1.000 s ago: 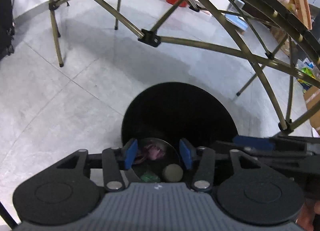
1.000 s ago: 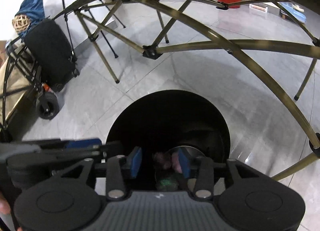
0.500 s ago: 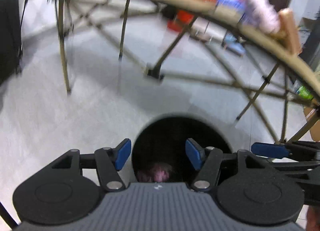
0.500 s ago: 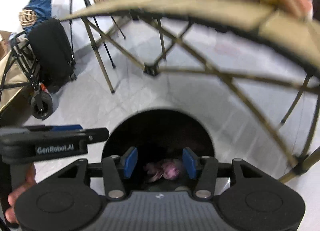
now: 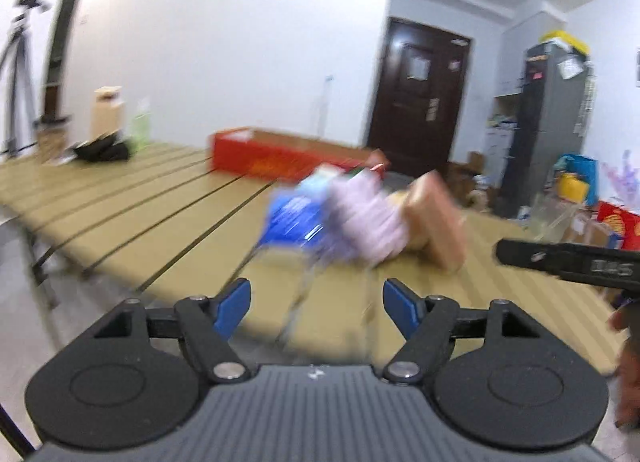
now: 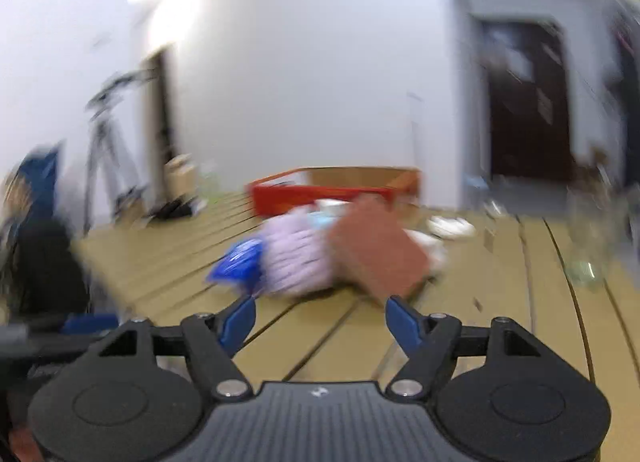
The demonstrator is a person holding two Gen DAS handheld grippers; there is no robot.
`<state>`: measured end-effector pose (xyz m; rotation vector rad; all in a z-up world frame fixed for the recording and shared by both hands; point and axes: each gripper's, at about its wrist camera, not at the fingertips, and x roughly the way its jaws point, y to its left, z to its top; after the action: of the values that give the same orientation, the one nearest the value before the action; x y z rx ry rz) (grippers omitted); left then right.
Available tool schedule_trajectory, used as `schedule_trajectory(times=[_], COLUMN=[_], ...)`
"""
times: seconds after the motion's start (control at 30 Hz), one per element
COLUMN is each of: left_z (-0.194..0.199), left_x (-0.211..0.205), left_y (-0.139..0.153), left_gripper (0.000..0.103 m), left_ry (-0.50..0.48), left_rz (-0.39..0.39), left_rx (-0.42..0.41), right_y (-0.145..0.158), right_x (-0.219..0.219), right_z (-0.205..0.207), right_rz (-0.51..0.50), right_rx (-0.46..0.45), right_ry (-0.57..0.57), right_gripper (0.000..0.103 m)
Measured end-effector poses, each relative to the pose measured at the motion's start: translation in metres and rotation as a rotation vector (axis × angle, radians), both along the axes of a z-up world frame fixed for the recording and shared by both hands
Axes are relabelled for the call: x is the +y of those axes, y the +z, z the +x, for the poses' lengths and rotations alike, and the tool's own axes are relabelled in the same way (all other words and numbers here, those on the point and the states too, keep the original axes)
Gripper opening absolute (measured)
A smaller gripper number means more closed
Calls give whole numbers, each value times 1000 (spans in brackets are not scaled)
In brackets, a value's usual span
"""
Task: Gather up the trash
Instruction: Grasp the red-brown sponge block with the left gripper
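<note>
Slatted tan table [image 5: 168,217] in a white-walled room with a dark door [image 5: 416,101]; left gripper [image 5: 316,302] and right gripper [image 6: 322,320] jaws opening, empty.

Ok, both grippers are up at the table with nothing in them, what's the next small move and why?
Probably ease the left gripper forward toward the blue packet, the nearest piece in the pile on the slatted table. Its jaws are opening with nothing between them. The right gripper, also opening and empty, faces the brown block.

A blue packet [image 5: 294,217], a pale lilac bundle [image 5: 366,217] and a brown box-like piece [image 5: 434,221] are lying huddled together, touching, on the slatted tan table [image 5: 140,213], all blurred.
</note>
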<state>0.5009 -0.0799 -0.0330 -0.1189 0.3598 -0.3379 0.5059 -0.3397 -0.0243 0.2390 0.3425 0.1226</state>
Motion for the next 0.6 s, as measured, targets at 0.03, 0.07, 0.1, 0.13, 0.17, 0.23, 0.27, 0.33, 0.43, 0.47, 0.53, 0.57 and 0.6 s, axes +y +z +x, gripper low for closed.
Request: schedule_trajectory(times=[0.03,0.07,0.1,0.13,0.17,0.23,0.27,0.33,0.43,0.47,0.53,0.57,0.6], left_z=[13,24,36,47,61,88,99,123,142,147,151,150,148], left_x=[-13,-24,-37,-51,-65,-91,-100,-114,-119,-117,-115,-109,-103], left_y=[10,18,26,34,39,46,46,41,35,34,32,28,26], left_gripper=[75,74,74,73,69,58,50,38,31,24,23,23,22], left_ry=[-22,-43,-65,-90,-121,-150,-147,-138,-171,-195,-198,-189,-177], left_rz=[-1,0,2,8,19,44,53,48,-11,-40,-77,-95,-113], left_rx=[-12,-21,-31,-41,-42,-4,22,78,145,160,188,202,216], right_y=[-1,-4,-7,-10,-15,-30,-37,-49,-62,-66,-72,-72,-70], right_x=[-13,-23,-33,-42,-51,-72,-79,-88,-93,-96,-99,-97,-96], right_z=[14,25,36,47,57,73,82,97,103,105,108,103,103], right_rz=[62,110,157,197,248,371,436,482,552,600,680,685,669], right_rx=[9,11,11,10,7,4,11,58,74,86,106,105,112], right_ry=[-23,-42,-63,-83,-105,-134,-147,-143,-111,-90,-48,-57,-60], right_gripper=[71,70,70,70,70,67,63,62,58,56,51,46,38])
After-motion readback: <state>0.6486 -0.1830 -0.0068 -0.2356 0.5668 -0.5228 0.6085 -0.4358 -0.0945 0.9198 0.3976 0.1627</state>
